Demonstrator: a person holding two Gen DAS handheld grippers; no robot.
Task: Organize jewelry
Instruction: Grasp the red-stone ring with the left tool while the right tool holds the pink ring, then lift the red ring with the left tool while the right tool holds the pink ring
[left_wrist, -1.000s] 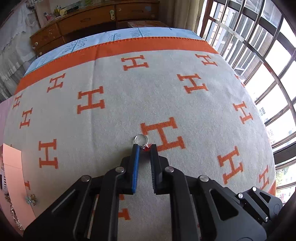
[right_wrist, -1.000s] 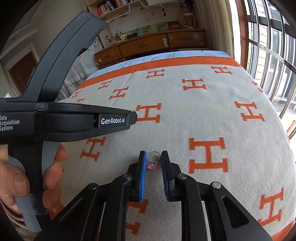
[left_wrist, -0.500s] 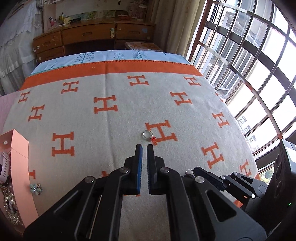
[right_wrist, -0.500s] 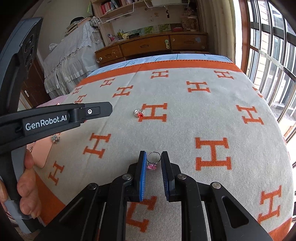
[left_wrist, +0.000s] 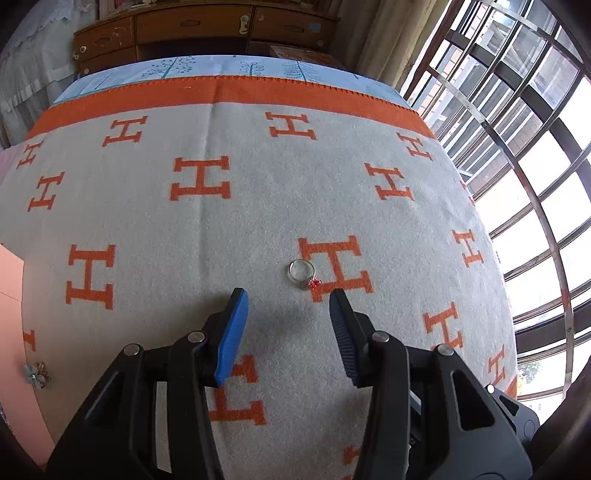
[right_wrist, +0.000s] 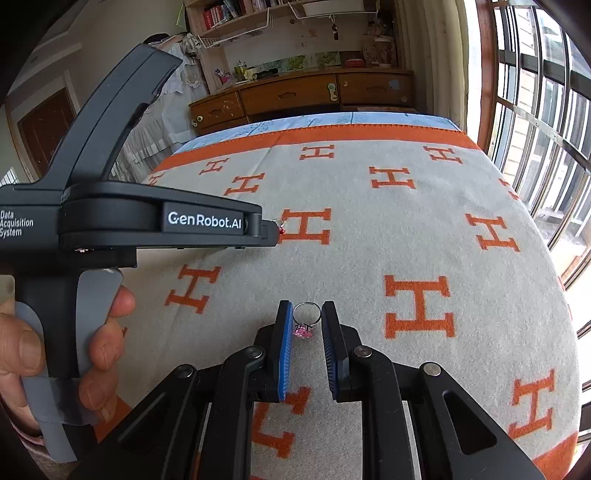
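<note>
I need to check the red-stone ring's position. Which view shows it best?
The left wrist view: the red-stone ring lies unobstructed on the blanket. The right wrist view shows only its edge behind the left tongs.

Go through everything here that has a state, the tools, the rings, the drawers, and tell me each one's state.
Left tool: open, empty, ring ahead of its tips.
Right tool: shut on pink ring.
Red ring: lying flat on the blanket, ungripped.
Pink ring: held between the pads, stone toward the camera.
Flower brooch: lying on the pink tray.
Drawers: closed.
</note>
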